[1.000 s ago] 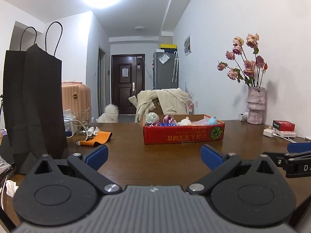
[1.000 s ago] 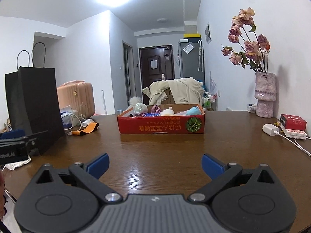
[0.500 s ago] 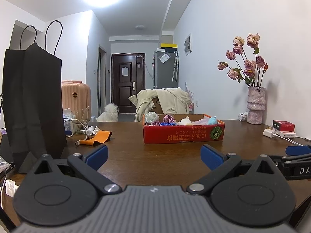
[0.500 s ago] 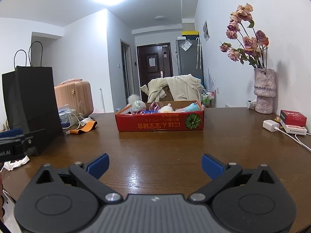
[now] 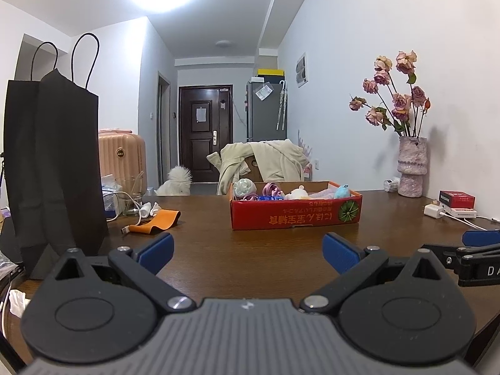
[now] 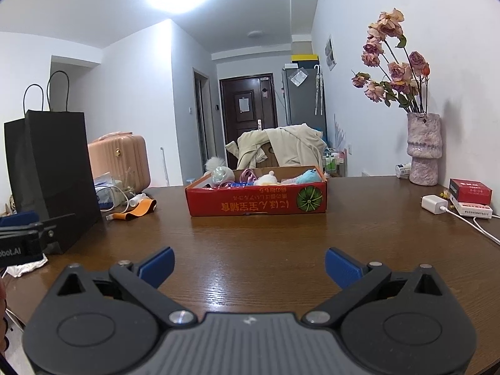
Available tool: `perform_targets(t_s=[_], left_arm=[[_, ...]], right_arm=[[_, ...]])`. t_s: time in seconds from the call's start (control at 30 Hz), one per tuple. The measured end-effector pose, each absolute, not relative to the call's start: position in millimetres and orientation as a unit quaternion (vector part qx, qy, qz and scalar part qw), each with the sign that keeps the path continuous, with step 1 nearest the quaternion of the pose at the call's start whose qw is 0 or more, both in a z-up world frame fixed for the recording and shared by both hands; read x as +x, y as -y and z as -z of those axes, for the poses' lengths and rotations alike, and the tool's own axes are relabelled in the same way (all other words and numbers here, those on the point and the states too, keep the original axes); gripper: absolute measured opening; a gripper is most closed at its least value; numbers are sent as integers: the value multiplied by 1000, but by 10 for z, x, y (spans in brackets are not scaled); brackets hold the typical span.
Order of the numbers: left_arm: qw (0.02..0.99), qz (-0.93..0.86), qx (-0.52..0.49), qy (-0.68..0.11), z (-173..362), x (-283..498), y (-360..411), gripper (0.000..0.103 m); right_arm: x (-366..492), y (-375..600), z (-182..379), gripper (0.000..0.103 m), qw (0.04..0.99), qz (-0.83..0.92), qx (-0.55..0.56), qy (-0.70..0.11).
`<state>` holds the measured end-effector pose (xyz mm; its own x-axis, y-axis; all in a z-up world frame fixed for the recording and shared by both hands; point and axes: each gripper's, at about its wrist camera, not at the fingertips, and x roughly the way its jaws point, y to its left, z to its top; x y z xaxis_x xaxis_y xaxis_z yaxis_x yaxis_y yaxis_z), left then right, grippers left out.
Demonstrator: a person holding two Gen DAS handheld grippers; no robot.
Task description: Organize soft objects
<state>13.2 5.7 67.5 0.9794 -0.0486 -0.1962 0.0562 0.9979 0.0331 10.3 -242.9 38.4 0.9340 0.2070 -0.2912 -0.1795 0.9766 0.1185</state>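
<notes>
A tall black bag (image 5: 53, 156) stands on the left. The left gripper (image 5: 247, 248) has hardly moved, wide apart and empty. The soft toys (image 6: 268, 177) lie in the red box (image 6: 256, 200). The right gripper (image 6: 248, 264), empty too, has crept closer.

Box (image 6: 256, 201) of toys mid-table (image 6: 250, 243); bag (image 6: 53, 168) left, vase (image 6: 423, 150) right.
</notes>
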Motion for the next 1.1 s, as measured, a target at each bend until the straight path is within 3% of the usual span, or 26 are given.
perform_targets(t_s=[1.1], left_arm=[[995, 22, 11, -95, -683, 102, -42, 103]], right_arm=[[66, 2419, -353, 103, 983, -98, 43, -149]])
